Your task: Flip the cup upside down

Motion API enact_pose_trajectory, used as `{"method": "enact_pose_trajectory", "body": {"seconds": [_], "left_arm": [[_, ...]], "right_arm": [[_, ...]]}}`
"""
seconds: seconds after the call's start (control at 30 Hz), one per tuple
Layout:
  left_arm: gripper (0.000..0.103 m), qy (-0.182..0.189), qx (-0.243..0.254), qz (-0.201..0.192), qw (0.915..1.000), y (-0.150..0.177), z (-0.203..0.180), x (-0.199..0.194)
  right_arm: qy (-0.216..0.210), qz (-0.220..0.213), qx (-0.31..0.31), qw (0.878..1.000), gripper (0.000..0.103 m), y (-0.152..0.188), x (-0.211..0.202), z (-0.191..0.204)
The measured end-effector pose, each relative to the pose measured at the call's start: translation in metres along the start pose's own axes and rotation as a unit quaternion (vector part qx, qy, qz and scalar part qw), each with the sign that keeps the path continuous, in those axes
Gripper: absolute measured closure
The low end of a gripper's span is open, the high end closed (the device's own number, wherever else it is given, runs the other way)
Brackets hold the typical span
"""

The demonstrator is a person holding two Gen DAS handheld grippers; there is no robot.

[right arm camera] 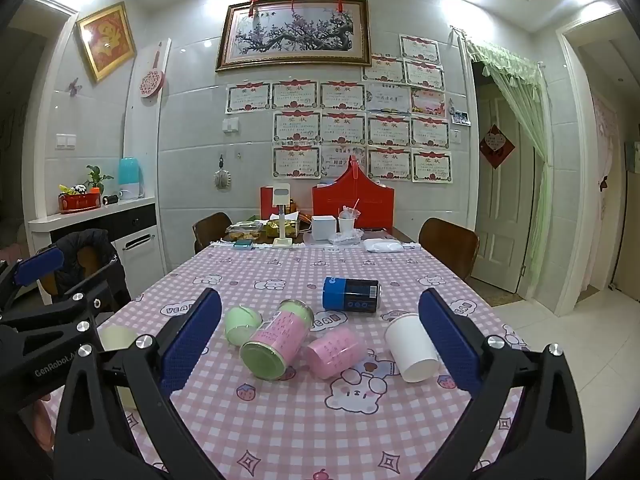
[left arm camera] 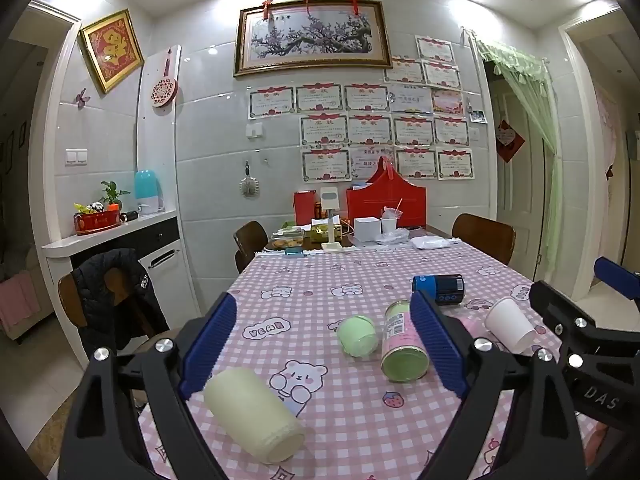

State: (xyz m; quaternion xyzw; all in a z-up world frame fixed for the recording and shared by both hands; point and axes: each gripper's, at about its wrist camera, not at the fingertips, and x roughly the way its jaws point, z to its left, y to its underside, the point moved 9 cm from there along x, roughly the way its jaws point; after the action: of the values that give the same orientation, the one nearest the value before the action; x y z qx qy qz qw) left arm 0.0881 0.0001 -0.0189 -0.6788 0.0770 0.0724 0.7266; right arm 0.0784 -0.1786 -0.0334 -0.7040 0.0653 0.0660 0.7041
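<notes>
Several cups lie on their sides on the pink checked tablecloth (right arm camera: 304,420). A white paper cup (right arm camera: 412,346) lies just left of my right gripper's right finger. A pink cup (right arm camera: 336,352), a pink and green can (right arm camera: 276,344), a small green cup (right arm camera: 240,324) and a blue can (right arm camera: 352,294) lie ahead. A cream cup (left arm camera: 252,416) lies beside my left gripper's left finger. My left gripper (left arm camera: 324,344) is open and empty. My right gripper (right arm camera: 320,344) is open and empty, above the table.
The far table end holds a red box (right arm camera: 354,204), a white box (right arm camera: 323,227), a cup with straws (right arm camera: 347,222) and food packs. Brown chairs (right arm camera: 450,246) stand at both sides; one on the left carries a black jacket (left arm camera: 116,292). A counter (left arm camera: 108,236) is at left.
</notes>
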Motion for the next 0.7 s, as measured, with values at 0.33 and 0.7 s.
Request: {"method": "enact_pose_trajectory", "body": {"seconds": [0.33,0.7], "left_arm": [[0.016,0.0,0.001,-0.001,1.0,-0.0002,-0.0003,-0.0009],[0.016,0.0,0.001,-0.001,1.0,-0.0002,0.0002,-0.0005]], "right_arm": [[-0.001,0.001,0.001,1.0,0.008,0.0008,0.0007,-0.0003],[-0.002,0.002,0.001,1.0,0.008,0.0019,0.0025,0.0013]]}}
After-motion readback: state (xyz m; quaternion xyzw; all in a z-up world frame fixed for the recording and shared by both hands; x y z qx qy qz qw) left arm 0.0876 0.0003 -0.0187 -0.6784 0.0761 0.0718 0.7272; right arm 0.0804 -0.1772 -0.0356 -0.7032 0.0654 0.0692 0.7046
